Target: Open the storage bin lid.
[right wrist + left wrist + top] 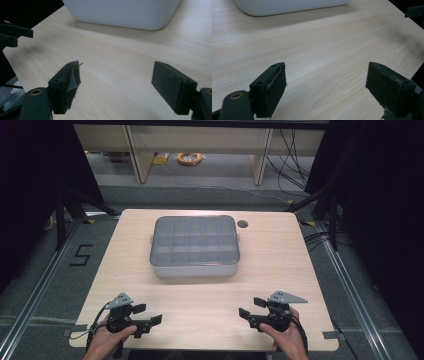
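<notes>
A lidded grey plastic compartment box [195, 247] sits mid-table on the pale wooden table [210, 295]; left gripper [149, 315] and right gripper [250, 308] rest near, jaws wide, bare wood between.

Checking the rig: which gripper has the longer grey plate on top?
The right gripper: its plate runs long and pointed; the left gripper has a shorter, stubbier one.

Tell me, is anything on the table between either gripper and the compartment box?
Nothing visible. Only bare table lies between the left gripper, the right gripper and the lidded compartment box. Both grippers are open.
</notes>
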`<state>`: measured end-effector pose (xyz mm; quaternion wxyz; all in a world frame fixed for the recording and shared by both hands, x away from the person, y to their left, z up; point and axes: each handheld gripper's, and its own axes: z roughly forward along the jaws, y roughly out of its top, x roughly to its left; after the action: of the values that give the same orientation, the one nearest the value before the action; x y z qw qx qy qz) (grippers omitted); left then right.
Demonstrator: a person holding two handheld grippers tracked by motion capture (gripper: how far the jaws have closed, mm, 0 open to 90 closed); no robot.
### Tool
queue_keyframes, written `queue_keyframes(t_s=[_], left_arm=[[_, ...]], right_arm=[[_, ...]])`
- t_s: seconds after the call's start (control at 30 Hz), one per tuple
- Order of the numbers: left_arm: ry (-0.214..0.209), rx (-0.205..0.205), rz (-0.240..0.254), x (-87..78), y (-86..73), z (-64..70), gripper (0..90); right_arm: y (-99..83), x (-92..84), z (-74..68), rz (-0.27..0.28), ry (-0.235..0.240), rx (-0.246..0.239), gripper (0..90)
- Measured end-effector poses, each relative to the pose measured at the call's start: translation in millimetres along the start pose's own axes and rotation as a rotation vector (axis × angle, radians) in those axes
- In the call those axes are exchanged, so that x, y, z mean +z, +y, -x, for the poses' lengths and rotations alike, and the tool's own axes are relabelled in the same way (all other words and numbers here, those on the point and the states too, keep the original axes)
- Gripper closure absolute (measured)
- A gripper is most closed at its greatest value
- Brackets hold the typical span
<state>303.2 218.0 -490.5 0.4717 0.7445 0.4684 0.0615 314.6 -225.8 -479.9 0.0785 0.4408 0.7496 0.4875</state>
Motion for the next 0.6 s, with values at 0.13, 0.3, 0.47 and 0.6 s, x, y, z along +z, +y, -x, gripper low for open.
queue_keyframes(t_s=[0.13,0.3,0.47,0.6], left_arm=[[0.004,-0.009,0.004,1.7,4.7,-3.5,15.9],[0.008,-0.009,0.009,3.0,8.4,-5.3,15.9],[0.01,-0.008,0.013,4.3,13.8,-9.3,15.9],[0.008,-0.021,0.014,5.5,17.4,-11.7,15.9]], right_arm=[[8.7,2.1,3.1,0.004,0.002,0.024,23.6],[16.5,8.1,10.3,0.008,0.0,0.019,23.8],[22.6,11.6,13.9,-0.002,-0.002,0.024,23.8],[27.4,13.3,17.7,0.011,-0.008,0.001,23.9]])
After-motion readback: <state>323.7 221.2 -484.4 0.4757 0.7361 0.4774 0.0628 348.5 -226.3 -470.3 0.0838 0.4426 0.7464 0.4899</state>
